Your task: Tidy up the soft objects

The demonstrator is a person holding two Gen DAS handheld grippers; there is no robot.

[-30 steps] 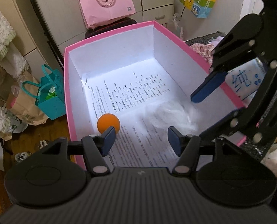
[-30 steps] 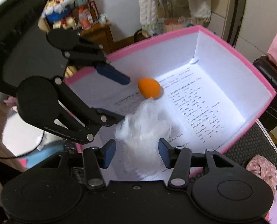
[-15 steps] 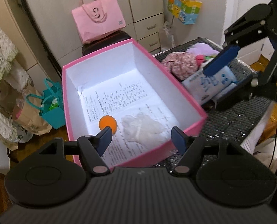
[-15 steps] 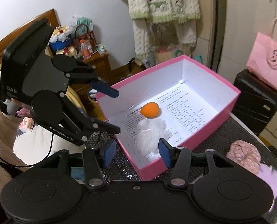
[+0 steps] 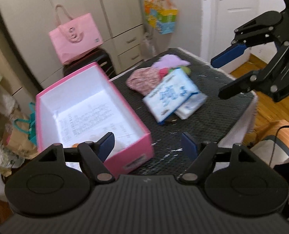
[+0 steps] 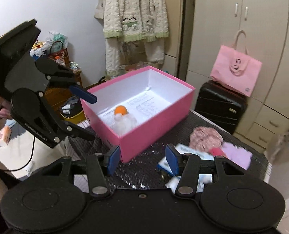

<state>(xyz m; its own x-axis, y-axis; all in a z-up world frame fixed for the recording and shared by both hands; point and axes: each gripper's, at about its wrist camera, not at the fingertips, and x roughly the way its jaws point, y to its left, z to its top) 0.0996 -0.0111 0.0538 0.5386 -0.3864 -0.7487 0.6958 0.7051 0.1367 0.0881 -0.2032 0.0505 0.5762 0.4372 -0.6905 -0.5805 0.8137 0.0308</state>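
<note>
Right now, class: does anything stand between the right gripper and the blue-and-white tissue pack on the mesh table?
Nothing visible does. The right gripper is empty, jaws apart, above bare mesh table. The tissue pack lies just ahead beside the pink box, which stands off to the side, not in the path.

Both wrist views look steeply down from opposite sides, sharing the pink box [image 5: 128, 156] [image 6: 156, 126] and table [image 5: 212, 117] [image 6: 144, 167].
</note>
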